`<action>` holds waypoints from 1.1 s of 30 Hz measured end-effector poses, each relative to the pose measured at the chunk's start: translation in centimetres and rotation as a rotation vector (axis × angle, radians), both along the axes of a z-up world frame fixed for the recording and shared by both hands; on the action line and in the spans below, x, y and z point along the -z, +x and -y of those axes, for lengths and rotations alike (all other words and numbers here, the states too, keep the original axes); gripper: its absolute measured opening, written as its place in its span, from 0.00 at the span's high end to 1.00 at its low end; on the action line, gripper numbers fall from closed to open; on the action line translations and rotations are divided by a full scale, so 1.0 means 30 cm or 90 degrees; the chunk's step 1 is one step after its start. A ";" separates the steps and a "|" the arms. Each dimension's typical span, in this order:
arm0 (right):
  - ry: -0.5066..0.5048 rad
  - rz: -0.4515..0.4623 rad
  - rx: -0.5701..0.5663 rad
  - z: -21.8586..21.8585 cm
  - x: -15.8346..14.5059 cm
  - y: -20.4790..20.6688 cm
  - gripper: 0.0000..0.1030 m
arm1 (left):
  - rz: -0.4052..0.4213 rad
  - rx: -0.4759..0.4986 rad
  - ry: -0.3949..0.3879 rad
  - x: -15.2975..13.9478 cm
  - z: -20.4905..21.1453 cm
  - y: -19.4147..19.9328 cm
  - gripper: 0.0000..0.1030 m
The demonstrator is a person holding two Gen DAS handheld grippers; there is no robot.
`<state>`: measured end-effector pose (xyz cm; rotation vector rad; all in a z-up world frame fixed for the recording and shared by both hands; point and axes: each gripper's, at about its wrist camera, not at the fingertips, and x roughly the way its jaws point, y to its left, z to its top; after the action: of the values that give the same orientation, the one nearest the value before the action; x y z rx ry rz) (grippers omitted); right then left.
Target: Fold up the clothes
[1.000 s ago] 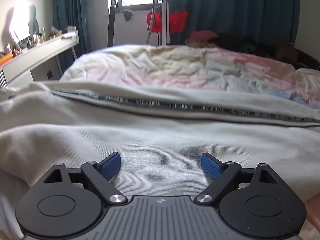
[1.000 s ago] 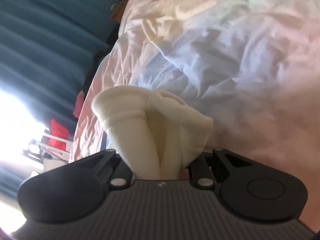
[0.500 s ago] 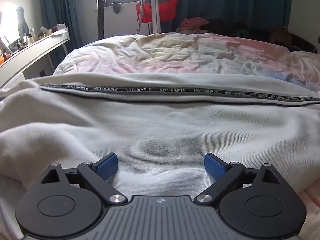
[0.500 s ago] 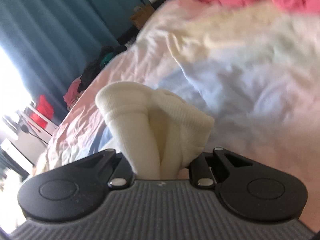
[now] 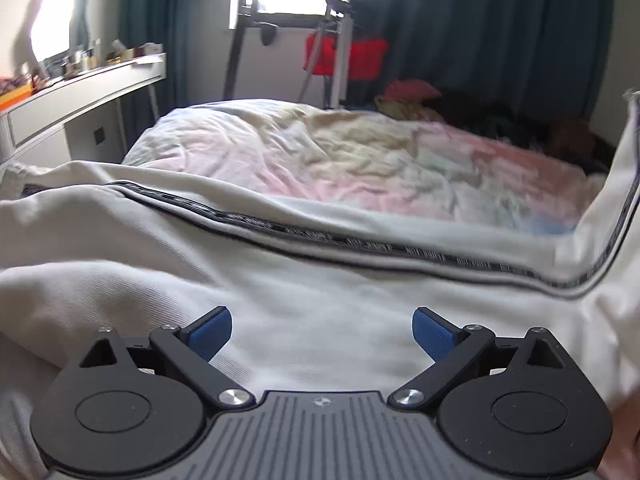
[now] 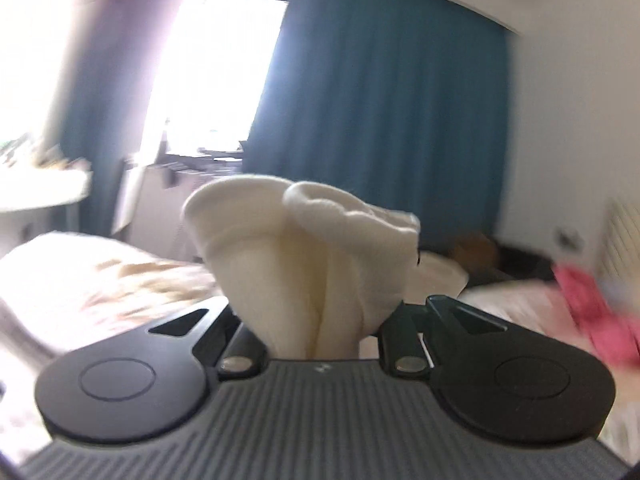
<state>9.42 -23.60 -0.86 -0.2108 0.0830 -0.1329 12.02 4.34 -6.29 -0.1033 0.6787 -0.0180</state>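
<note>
The cream garment (image 5: 320, 280) lies across the bed (image 5: 320, 160), its black printed tape (image 5: 360, 242) running left to right beyond the left gripper (image 5: 322, 330), whose jaws stand wide apart over the cloth. At the tape's right end the fabric rises — the right gripper (image 6: 316, 320) is clamped on a bunched cream fold (image 6: 304, 248). The tape's lettering is too blurred to read.

left wrist: low over bed (image 5: 360, 168) | right wrist: raised (both face curtains (image 6: 380, 120))
</note>
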 end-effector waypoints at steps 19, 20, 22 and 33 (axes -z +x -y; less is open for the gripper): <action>-0.178 -0.151 -0.241 -0.469 0.313 0.010 0.84 | 0.017 -0.127 -0.147 -0.017 -0.200 0.036 0.04; -0.173 -0.161 -0.247 -0.490 0.323 0.015 0.83 | 0.017 -0.126 -0.143 -0.014 -0.202 0.040 0.04; -0.162 -0.175 -0.248 -0.531 0.350 0.016 0.82 | 0.013 -0.118 -0.132 -0.008 -0.198 0.048 0.04; 0.083 -0.294 -0.343 -0.437 0.216 -0.004 0.22 | 0.012 -0.036 -0.148 0.004 -0.144 0.049 0.04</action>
<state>9.31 -10.48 -7.35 -0.1250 0.4879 0.4604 13.50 8.66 -6.40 -0.3449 0.6527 -0.0434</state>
